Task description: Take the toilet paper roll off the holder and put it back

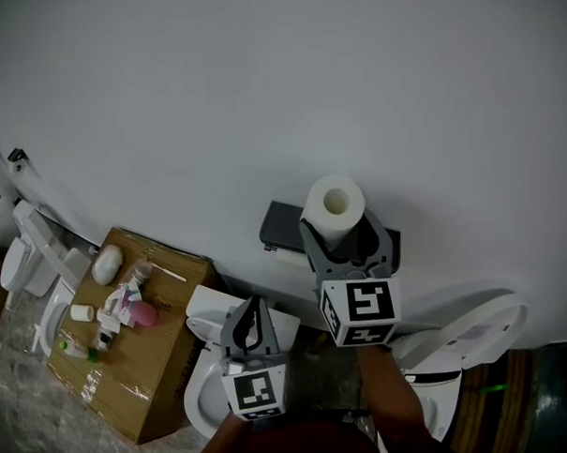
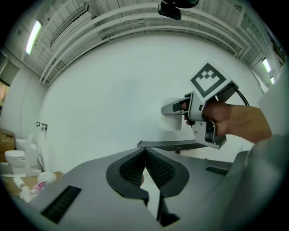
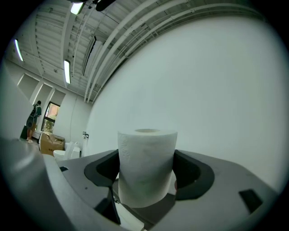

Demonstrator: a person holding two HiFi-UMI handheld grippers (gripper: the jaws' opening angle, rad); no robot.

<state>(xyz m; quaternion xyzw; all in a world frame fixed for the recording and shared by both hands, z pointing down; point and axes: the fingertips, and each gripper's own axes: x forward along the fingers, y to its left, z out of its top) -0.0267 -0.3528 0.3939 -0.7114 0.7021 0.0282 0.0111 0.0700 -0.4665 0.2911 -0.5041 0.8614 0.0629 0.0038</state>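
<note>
My right claw point(image 1: 341, 235) pinches the toilet paper roll point(image 1: 335, 206) by its flanks, one dark jaw pressed to each side. The roll stands on end between them, with the open end of its core turned toward my head. It is off the holder point(image 1: 283, 226), a dark grey box fixed to the white wall point(image 1: 271, 79). The roll hangs in front of the holder's right part and, seen from my other claw, above its flat top without touching it. Behind the jaws sits the marker cube point(image 1: 359, 311), and my hand point(image 2: 235, 122) wraps the grip behind that. My left claw point(image 1: 251, 325) is held lower and to the left, well short of the holder. Its jaws are pressed together at the tips with nothing between them, and they point toward the wall below the holder. Beneath this claw stands a white toilet point(image 1: 203, 313). A second toilet point(image 1: 466, 341), with its lid raised, stands to the right under my right arm. To the left a cardboard box point(image 1: 160, 366) lies flat, with small bottles and a pink thing point(image 1: 145, 313) scattered on top. Beyond the box, more white fixtures point(image 1: 24, 256) line the wall. Far off to the left in the right gripper view, a person point(image 3: 32, 118) stands by a bright doorway.
</note>
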